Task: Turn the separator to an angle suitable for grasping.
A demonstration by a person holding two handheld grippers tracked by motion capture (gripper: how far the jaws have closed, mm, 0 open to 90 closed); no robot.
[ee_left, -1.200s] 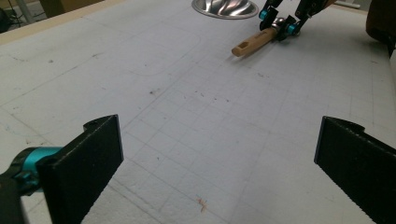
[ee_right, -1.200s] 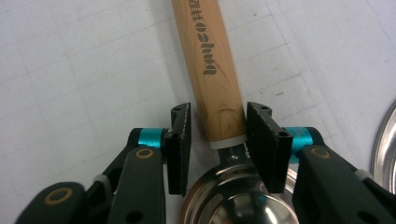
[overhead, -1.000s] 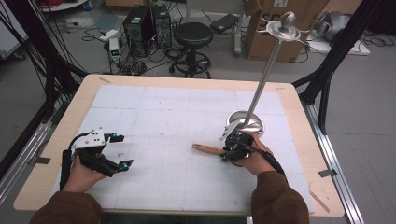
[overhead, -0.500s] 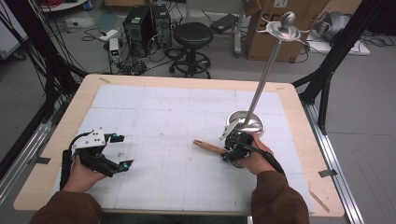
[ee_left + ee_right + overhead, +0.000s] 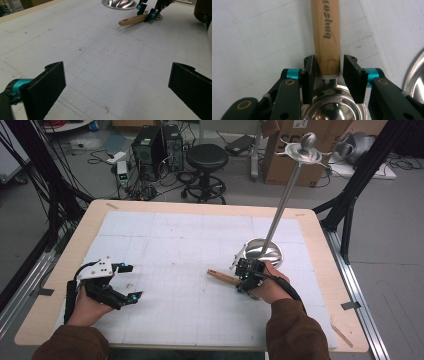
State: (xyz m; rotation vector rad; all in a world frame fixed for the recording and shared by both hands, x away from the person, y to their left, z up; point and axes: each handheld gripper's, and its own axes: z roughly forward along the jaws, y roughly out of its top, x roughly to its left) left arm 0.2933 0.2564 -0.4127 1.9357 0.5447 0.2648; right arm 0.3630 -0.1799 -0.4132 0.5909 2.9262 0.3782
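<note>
The round-handled wooden tool with a shiny metal cup end (image 5: 325,37) lies flat on the white gridded worktop (image 5: 165,245), just beside the steel-domed base of a tall pole stand (image 5: 263,251). The right gripper (image 5: 326,71) brackets the handle near its metal collar, jaws seemingly pressing it, likely for a balanced lift. The left gripper (image 5: 117,82) waits well apart, jaws wide.
</note>
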